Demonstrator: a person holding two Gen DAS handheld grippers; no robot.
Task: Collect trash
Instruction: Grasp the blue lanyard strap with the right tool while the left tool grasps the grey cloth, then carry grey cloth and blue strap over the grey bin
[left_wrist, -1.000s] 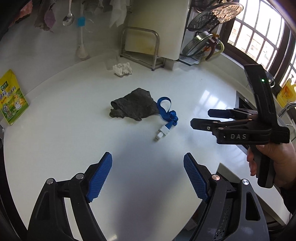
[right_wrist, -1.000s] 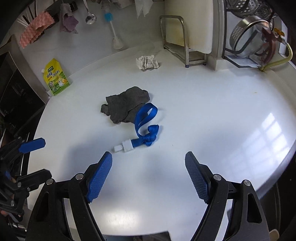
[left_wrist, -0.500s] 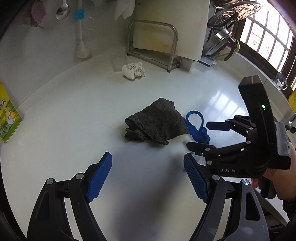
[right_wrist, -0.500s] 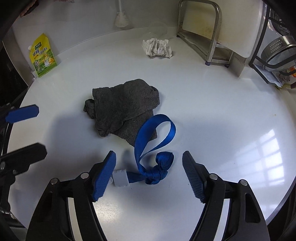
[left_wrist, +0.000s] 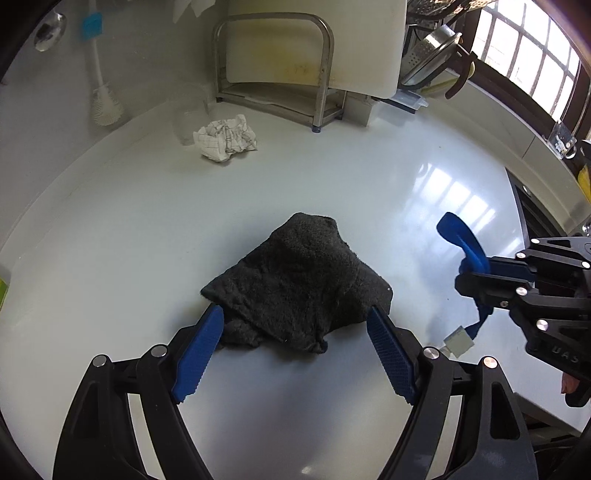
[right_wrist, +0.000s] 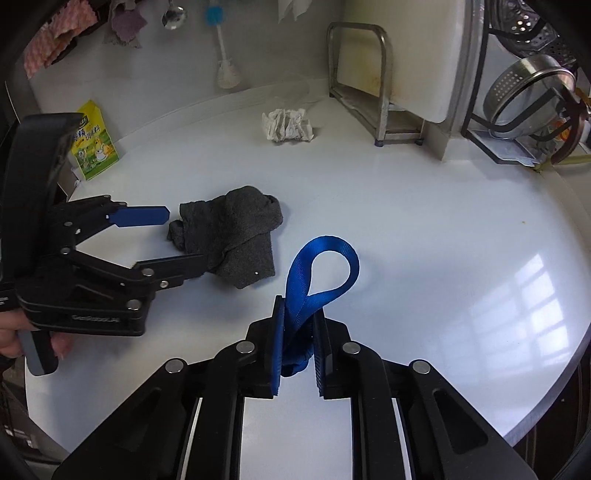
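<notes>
Right gripper (right_wrist: 297, 325) closing, pads pinching blue strap (right_wrist: 325, 269) mid-counter (right_wrist: 424, 229); left gripper (left_wrist: 295, 332) spread wide astride grey cloth (left_wrist: 299, 284); crumpled paper (left_wrist: 226, 142) near back edge.

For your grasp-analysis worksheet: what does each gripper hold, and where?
Right gripper is closing on the blue woven strap near its knot. Left gripper holds nothing, open around the dark grey cloth.

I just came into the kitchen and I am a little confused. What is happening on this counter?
A person is collecting trash with two handheld grippers. The right gripper is closing on the blue strap. The left gripper is open, its fingers on either side of the dark grey cloth on the white counter. A crumpled paper lies farther back.
</notes>
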